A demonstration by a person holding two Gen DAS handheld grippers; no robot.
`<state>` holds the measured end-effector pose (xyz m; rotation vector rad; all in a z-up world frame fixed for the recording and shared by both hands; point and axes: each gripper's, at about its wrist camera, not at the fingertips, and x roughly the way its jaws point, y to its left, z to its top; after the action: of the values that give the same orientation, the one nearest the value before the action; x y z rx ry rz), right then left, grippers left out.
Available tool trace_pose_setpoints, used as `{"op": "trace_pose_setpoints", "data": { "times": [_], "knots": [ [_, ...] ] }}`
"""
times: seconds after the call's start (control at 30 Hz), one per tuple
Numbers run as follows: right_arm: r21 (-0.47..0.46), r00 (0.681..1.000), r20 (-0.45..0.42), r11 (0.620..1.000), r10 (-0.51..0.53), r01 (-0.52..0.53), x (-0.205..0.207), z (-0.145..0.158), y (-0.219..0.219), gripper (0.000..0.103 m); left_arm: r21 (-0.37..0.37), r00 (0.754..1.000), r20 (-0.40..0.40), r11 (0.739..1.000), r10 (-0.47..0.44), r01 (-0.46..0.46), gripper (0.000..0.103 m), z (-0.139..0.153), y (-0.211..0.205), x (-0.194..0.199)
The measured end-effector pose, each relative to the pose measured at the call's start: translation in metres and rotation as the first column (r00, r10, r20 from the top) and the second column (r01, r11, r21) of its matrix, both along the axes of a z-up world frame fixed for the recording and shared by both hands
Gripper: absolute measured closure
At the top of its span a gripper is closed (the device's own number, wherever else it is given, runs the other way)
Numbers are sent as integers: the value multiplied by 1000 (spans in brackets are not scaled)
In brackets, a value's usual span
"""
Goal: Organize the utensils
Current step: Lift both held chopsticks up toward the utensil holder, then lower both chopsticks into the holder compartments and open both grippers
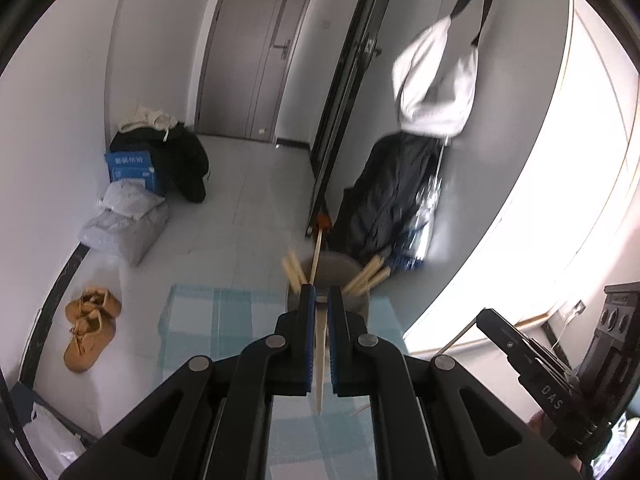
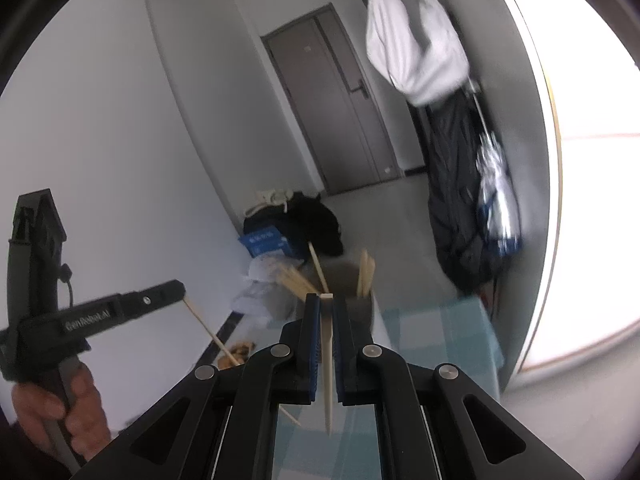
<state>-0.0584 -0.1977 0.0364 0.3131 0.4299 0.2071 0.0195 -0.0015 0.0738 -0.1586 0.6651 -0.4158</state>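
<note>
A grey-brown utensil cup (image 1: 340, 270) stands at the far edge of the blue-checked tablecloth (image 1: 208, 320), with several wooden chopsticks (image 1: 370, 276) sticking out of it. My left gripper (image 1: 321, 294) is shut on a pale chopstick (image 1: 319, 360) that runs back between its blue pads, raised just before the cup. In the right wrist view my right gripper (image 2: 326, 300) is shut on another pale chopstick (image 2: 328, 368), also in front of the cup (image 2: 354, 300). Each gripper shows in the other's view, the right gripper (image 1: 482, 316) and the left gripper (image 2: 182, 288). A loose chopstick (image 2: 290, 416) lies on the cloth.
Beyond the table are a tiled floor, tan shoes (image 1: 90, 324), plastic bags (image 1: 128, 224), a blue box (image 1: 134, 170) and dark clothes by a grey door (image 1: 256, 48). A dark coat (image 1: 388, 200) and a white bag (image 1: 436, 80) hang at the right by a bright window.
</note>
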Motion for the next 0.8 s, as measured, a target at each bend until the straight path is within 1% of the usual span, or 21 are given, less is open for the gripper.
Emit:
{"op": "trace_pose_setpoints", "data": {
  "times": [0.2,0.33,0.43,0.53,0.63,0.73,0.8],
  "knots": [
    [-17,999,46,1000,7,-6,27,45,-9,98,-48,999,37,999,6,-4,101,31,-3,25],
    [-28,997,70,1000,12,-10,52,72,-12,98,-71,998,54,997,-9,13,101,40,-9,45],
    [-50,996,85,999,15,-11,70,86,-11,98,-91,997,67,995,-22,29,101,45,-14,60],
    [-70,995,96,997,15,-8,85,92,-10,98,-77,995,90,996,-33,40,101,47,-21,72],
    [-84,996,88,996,17,-10,105,92,-9,98,-60,994,99,997,-41,47,101,40,-28,84],
    [-109,995,99,994,30,-19,122,85,-7,98,-65,995,81,996,-61,67,101,29,-29,94],
    [-122,994,100,992,51,-38,131,79,-3,98,-86,995,71,994,-66,72,101,21,-27,101]
  ]
}}
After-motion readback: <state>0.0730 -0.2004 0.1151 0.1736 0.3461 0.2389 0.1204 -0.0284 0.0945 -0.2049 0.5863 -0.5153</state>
